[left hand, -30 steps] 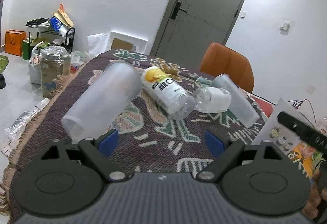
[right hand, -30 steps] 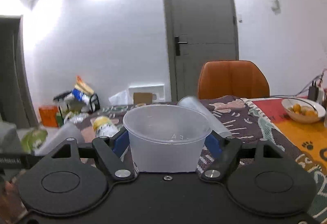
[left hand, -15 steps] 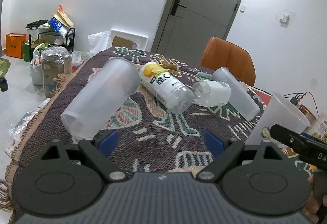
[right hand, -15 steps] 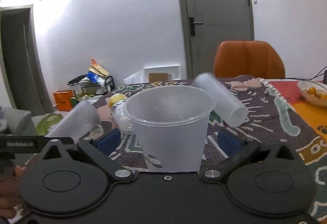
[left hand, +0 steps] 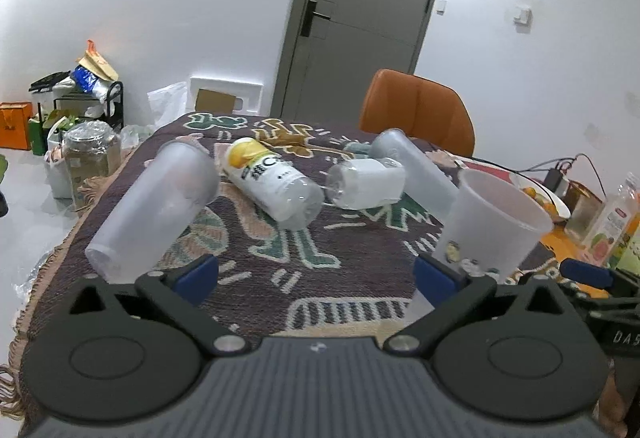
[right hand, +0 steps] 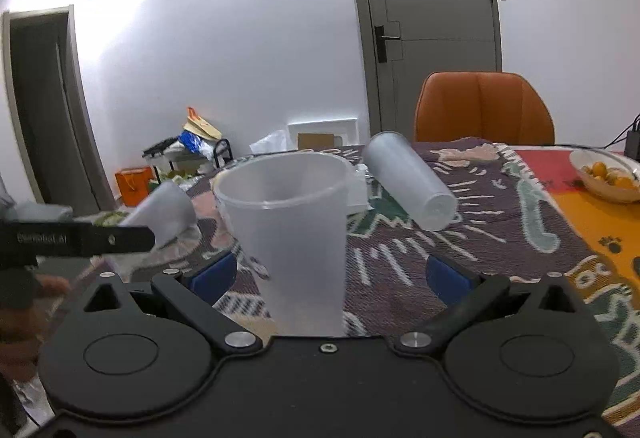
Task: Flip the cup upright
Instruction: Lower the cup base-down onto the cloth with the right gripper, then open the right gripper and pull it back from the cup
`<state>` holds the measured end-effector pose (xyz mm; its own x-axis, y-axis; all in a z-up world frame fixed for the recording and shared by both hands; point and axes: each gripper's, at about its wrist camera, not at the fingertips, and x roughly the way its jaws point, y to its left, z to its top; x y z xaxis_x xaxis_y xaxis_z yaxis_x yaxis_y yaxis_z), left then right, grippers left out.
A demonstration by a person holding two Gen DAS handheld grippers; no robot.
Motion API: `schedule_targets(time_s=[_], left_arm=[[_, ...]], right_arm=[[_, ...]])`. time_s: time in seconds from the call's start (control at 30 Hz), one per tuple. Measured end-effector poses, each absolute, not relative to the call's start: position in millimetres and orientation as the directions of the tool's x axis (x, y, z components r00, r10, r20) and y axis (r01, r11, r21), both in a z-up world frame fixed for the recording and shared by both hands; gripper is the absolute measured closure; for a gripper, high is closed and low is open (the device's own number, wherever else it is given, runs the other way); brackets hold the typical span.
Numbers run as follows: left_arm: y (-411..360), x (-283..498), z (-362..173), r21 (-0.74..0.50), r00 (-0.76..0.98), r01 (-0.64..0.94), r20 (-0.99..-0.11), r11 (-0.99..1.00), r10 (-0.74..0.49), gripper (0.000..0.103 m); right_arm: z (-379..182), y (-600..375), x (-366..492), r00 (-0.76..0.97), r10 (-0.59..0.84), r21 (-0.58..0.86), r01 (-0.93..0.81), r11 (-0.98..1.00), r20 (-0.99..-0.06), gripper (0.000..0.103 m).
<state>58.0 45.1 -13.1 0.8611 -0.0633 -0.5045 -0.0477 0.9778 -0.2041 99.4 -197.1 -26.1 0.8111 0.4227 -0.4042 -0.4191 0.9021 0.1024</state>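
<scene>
A translucent plastic cup [right hand: 298,230] stands upright, mouth up, on the patterned cloth between the fingers of my right gripper [right hand: 328,274]. The jaws are spread wide and do not touch it. The same cup [left hand: 492,230] shows at the right of the left wrist view. My left gripper [left hand: 316,274] is open and empty above the cloth. A tall frosted cup [left hand: 156,206] lies on its side by its left finger. Another frosted cup [left hand: 416,170] lies on its side further back; it also shows in the right wrist view [right hand: 412,186].
Two plastic bottles [left hand: 276,182] [left hand: 364,182] lie on the patterned tablecloth [left hand: 304,270]. An orange chair [right hand: 484,106] stands behind the table. A bowl of fruit [right hand: 604,174] sits at the right edge. Bottles [left hand: 608,226] stand at the far right. Clutter lies on the floor at the left.
My right gripper has opened and let go of the cup, which now stands on the cloth. The right gripper has drawn back and lowered. The left gripper has shifted slightly.
</scene>
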Motion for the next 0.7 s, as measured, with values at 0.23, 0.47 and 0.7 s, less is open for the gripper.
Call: schedule_targets(time_s=[0.23,0.47,0.7], left_arm=[[22,52,-8,-0.159,0.855,-0.025,-0.514,0.987,-0.062,0.0],[0,42,-3,-0.105,0.849,0.004,-0.525,0.995,-0.059,0.0],[-12,28,-1,-0.075,0.848,0.023,-0.527,0.997,-0.059,0.0]], right_arm=[[-29,-212,90,0.8,0.447,0.094,-0.449,0.888,-0.401,0.0],[-24,-233,78,0.81,0.456,0.115,-0.447,0.887,-0.369,0.0],[-20,-249,64,0.81,0.456,0.127,-0.442,0.888,-0.369,0.0]])
